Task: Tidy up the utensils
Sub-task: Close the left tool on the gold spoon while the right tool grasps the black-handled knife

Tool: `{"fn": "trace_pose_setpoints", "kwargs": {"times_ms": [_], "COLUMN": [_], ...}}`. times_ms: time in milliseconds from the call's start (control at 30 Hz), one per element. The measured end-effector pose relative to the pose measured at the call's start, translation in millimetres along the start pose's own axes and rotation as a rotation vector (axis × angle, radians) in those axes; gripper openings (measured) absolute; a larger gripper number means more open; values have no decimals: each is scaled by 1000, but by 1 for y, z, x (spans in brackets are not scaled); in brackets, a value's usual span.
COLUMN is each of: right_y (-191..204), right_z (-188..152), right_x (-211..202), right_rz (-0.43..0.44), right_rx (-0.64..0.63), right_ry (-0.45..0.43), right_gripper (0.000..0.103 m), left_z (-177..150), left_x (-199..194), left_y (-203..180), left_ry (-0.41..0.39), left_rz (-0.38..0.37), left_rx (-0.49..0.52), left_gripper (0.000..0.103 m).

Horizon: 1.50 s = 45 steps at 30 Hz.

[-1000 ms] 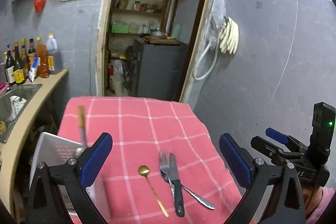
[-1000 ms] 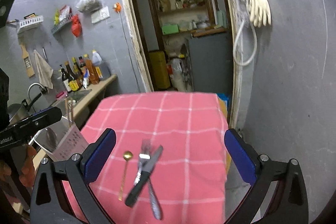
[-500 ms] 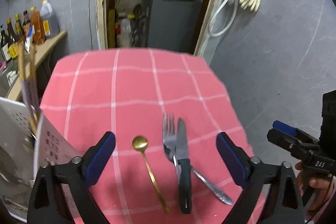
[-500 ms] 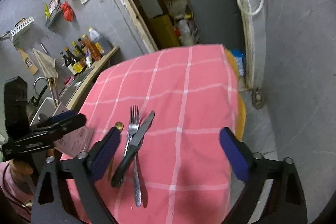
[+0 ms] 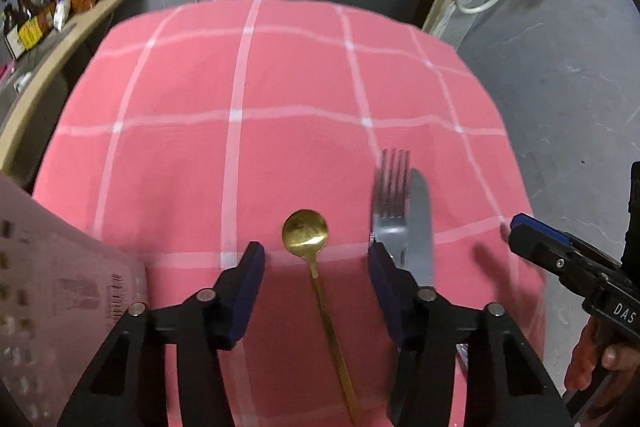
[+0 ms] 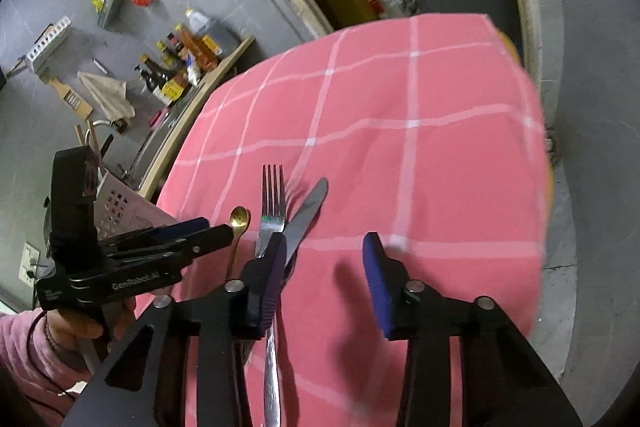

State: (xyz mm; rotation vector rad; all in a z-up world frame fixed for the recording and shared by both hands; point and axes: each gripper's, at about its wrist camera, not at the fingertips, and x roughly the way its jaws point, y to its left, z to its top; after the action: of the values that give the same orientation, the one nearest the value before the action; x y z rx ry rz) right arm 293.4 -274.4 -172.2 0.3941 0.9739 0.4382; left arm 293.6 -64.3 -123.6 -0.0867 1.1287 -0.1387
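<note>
Blue-padded left tongs (image 5: 316, 269) have dropped low over the bench within the last second and narrowed, though they are not yet clenched: their two pads now straddle the gold spoon (image 5: 306, 231), one pad on each side of the neck just behind the bowl, with clear gaps and nothing grasped. A moment ago they stood wider and higher, with the whole cutlery group in front of them. As a judgement, the spoon has been picked as the first utensil to sort, and the next move is to close on its thin handle.

The spoon lies flat on the pink checked cloth (image 5: 280, 87) near the bench's near edge. Its long axis runs from near edge to far edge, bowl toward the far edge, handle tip slanting slightly toward the right near corner.

Just beside it, toward the right edge, a silver fork (image 5: 390, 195) and a dark-handled knife (image 5: 420, 227) overlap, both pointing toward the far edge.

The right tongs (image 6: 324, 267) have also come down and partly narrowed; released and empty, they hover beside the knife blade, left pad over the fork.

A white perforated basket (image 5: 60, 307) sits at the left near corner.
</note>
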Motion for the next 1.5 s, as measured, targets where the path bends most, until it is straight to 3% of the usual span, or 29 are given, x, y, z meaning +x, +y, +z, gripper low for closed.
{"fn": "trace_pose_setpoints", "kwargs": {"times_ms": [200,533,700,833,1033,1233,1367,1500], "right_y": [9,14,6,-4,0,8,5,3], "right_z": [5,15,18,19,0,-4,-1,1], "right_x": [31,57,67,79,86,97,98,95], "right_rz": [9,38,92,146,180,183,173,189], "right_rx": [-17,-14,65,170,247,261,270,282], "right_ry": [48,138,176,218,271,269,255,234], "right_gripper": [32,24,24,18,17,15,6,5], "left_z": [4,6,7,7,6,6,8,9], "left_x": [16,18,19,19,18,19,19,18], "left_y": [7,5,7,5,9,8,13,15], "left_ry": [31,1,-13,-21,-28,-31,-26,-16], "left_rz": [5,-5,-11,-10,-11,-3,-20,-34], "left_rx": [-18,25,37,43,41,45,20,0], "left_gripper": [45,42,39,38,31,29,25,25]}}
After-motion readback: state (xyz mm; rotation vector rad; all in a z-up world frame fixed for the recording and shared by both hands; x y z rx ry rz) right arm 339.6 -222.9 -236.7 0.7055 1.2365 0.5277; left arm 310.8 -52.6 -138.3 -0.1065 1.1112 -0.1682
